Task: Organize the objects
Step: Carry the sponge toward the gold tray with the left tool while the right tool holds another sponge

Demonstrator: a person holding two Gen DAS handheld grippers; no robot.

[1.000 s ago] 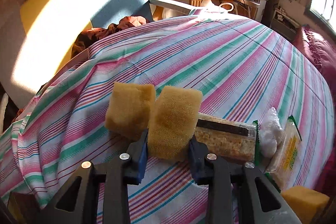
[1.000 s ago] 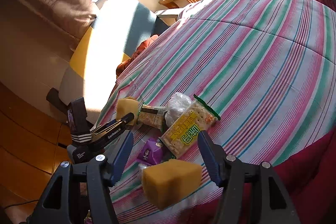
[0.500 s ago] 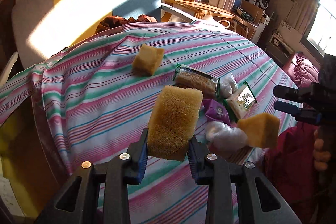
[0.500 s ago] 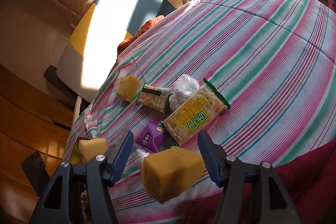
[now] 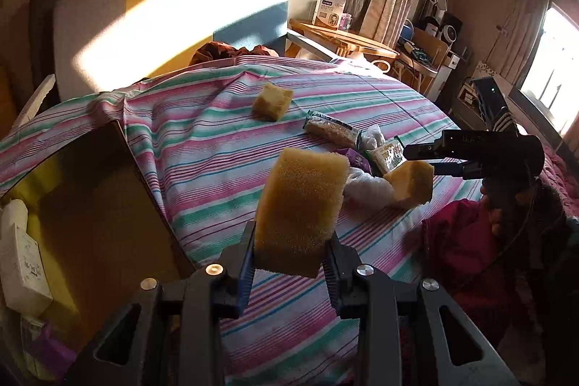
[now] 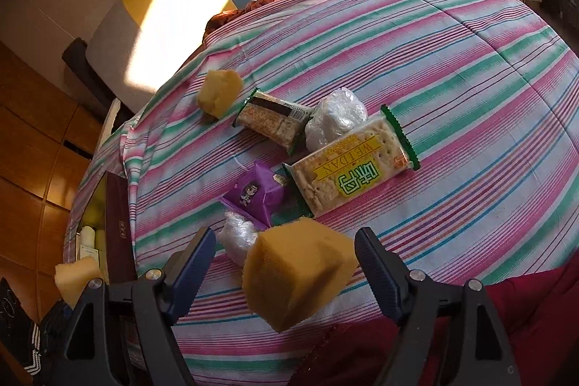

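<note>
The left tongs [image 5: 289, 259], clamped on a sponge [image 5: 302, 210], carry it toward the box [image 5: 90, 205], while the right tongs [image 6: 286, 268], jaws just opening and apart, straddle another sponge [image 6: 296, 272] and must close on it next.

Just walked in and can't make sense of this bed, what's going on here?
A person is tidying snacks and sponges off the striped bedspread with two hand-held grippers. The left hand-held gripper is clamped on a yellow sponge, near an open box at the bedside. The right hand-held gripper's jaws have just been opening around another sponge, without pressing it. Cracker packets lie on the bed.
</note>
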